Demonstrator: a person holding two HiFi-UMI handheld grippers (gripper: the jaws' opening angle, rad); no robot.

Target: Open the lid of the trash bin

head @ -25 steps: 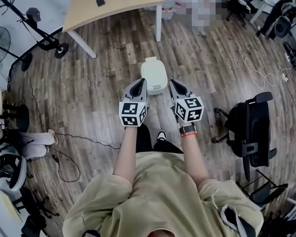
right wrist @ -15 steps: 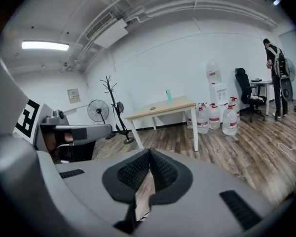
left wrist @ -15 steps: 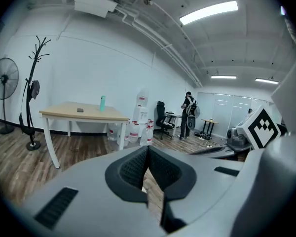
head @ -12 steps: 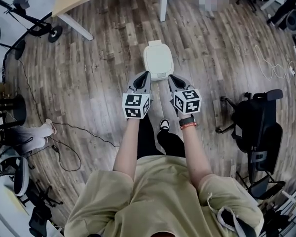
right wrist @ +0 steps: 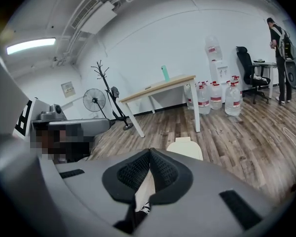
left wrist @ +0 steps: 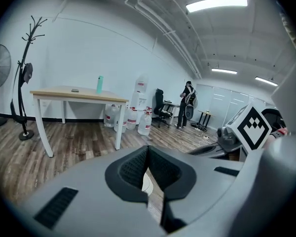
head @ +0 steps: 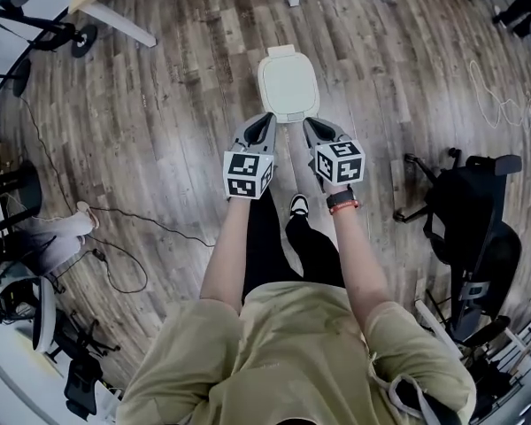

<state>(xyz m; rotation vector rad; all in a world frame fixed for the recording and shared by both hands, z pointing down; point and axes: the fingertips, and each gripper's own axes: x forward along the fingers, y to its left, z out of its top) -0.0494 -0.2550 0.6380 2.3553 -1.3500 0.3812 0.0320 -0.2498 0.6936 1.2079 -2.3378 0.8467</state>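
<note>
cream trash bin (head: 288, 85) sits on the wood floor (head: 159, 122), rounded lid down flat, small tab at its far edge, inside hidden. left gripper (head: 264, 120) and right gripper (head: 310, 124) hover just near the bin's near edge, each with jaws pressed together on nothing. beyond the bin: table (right wrist: 160, 88), water jugs (right wrist: 232, 100) beside it. office chair (head: 465, 228) is right of the bin.
</note>
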